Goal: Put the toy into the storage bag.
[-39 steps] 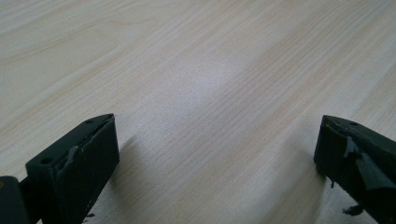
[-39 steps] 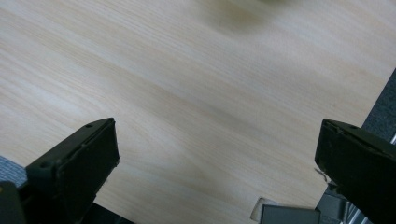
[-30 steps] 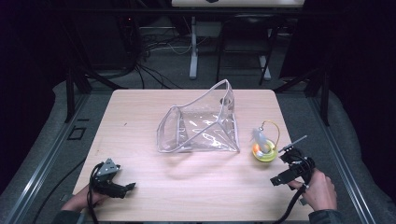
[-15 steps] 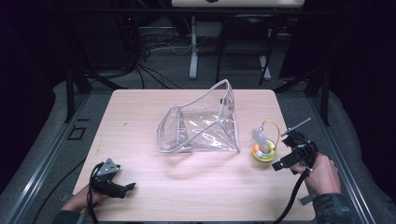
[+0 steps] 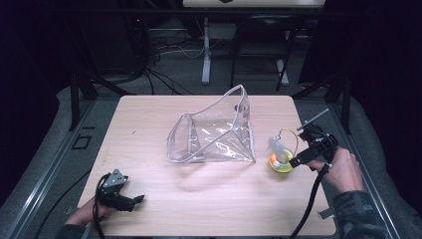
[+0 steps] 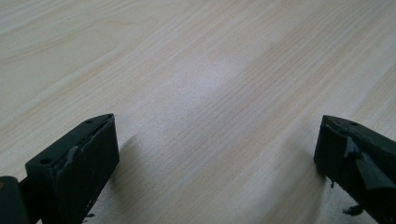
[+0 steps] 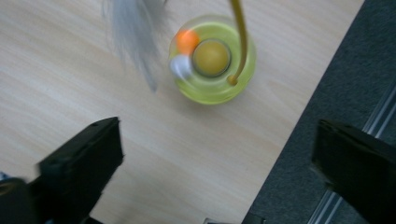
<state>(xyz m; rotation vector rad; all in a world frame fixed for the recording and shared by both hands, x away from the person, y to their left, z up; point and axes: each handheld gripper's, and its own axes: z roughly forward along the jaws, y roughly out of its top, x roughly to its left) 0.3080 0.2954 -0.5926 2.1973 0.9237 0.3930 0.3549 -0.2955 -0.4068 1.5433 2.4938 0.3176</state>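
Nothing is grasped yet: right gripper [image 5: 300, 160] hovers beside the yellow-green feather toy [image 7: 212, 58] near the bench [image 5: 149, 124] edge, jaws wide and empty; left gripper [image 5: 130, 201] rests low, jaws spread; clear pouch [image 5: 214, 134] sits mid-bench, untouched

Feather [image 7: 135, 37] blurred (top cut off by the edge)

Counter [image 5: 149, 124]: one, light wood. Clear plastic pouch [image 5: 214, 134]: one. Yellow-green cat toy [image 5: 281, 160]: one, holding one orange ball [image 7: 187, 41], one white ball [image 7: 180, 66], one grey feather [image 7: 133, 32], one wire arc [image 7: 239, 37]. Grippers: two, left gripper [image 5: 130, 201] and right gripper [image 5: 297, 160].
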